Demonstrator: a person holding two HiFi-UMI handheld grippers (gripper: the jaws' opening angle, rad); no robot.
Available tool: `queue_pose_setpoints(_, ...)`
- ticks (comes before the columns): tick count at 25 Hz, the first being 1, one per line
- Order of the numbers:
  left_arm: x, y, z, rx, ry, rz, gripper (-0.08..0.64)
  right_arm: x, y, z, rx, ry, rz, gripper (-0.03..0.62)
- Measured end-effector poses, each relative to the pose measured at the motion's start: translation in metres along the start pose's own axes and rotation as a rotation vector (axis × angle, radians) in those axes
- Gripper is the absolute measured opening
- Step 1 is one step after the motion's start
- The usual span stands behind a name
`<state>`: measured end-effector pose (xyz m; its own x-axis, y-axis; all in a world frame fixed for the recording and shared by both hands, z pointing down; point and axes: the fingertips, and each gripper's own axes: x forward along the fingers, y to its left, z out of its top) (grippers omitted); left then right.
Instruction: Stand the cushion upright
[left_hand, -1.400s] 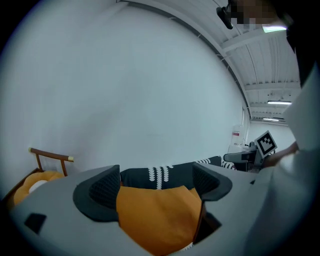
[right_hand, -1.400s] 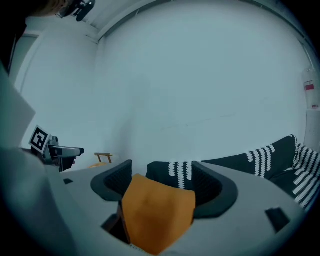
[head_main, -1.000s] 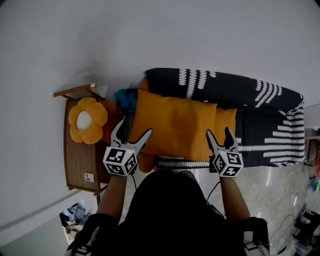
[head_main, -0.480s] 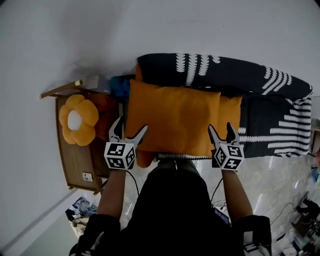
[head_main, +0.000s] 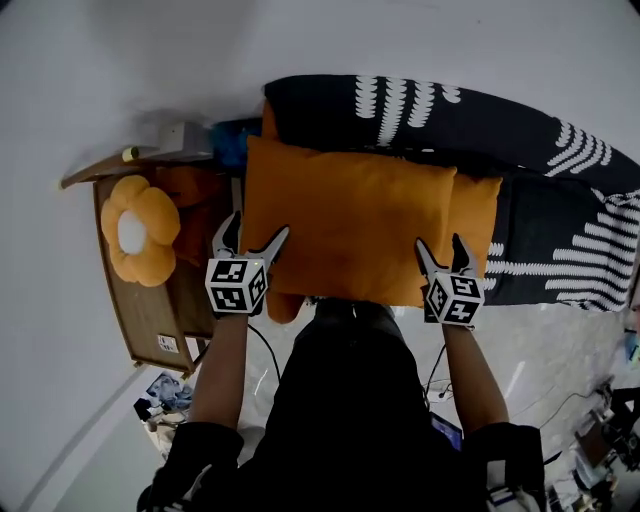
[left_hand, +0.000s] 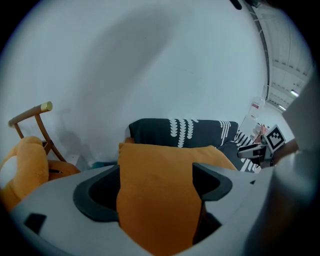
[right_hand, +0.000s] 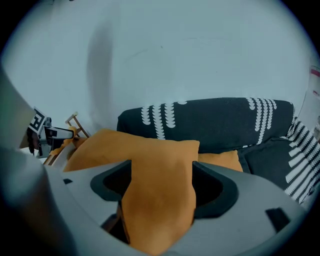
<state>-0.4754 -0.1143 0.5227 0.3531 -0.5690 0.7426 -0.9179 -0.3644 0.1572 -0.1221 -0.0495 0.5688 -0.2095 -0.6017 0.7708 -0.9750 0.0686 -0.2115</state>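
left hand-held gripper (head_main: 255, 228): clamping cushion (head_main: 350, 220) at near-left corner
right hand-held gripper (head_main: 439, 243): clamping near-right corner
cushion: spanning between both, over sofa (head_main: 420, 110)

cushion (head_main: 350, 225) lowered toward the sofa (head_main: 540, 215) seat, left gripper (head_main: 258, 222) and right gripper (head_main: 439, 242) sunk with it and tipped further down, cushion's 6 o'clock edge now covering the sofa's striped front trim
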Motion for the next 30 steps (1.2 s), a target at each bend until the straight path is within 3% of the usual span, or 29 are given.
queue_pose_setpoints(3,0.018,0.01,-0.01,0.012,0.049,0.014,0.454,0.023,-0.01,-0.009,-0.005,0.043,-0.015,0.371)
queue_pose_setpoints(9,0.046,0.031,-0.035,-0.009,0.149,0.048,0.454,0.059,-0.035,-0.041,0.093,0.17,-0.021,0.398)
queue_pose_setpoints(17,0.065,0.048,-0.055,-0.046,0.212,0.065,0.491,0.079,-0.037,-0.052,0.085,0.235,0.001,0.437)
queue_pose_setpoints(26,0.091,0.061,-0.072,-0.174,0.292,-0.072,0.586,0.097,-0.042,-0.063,0.123,0.233,0.049,0.468)
queue_pose_setpoints(30,0.098,0.059,-0.077,-0.215,0.318,-0.133,0.588,0.101,-0.042,-0.066,0.146,0.234,0.059,0.468)
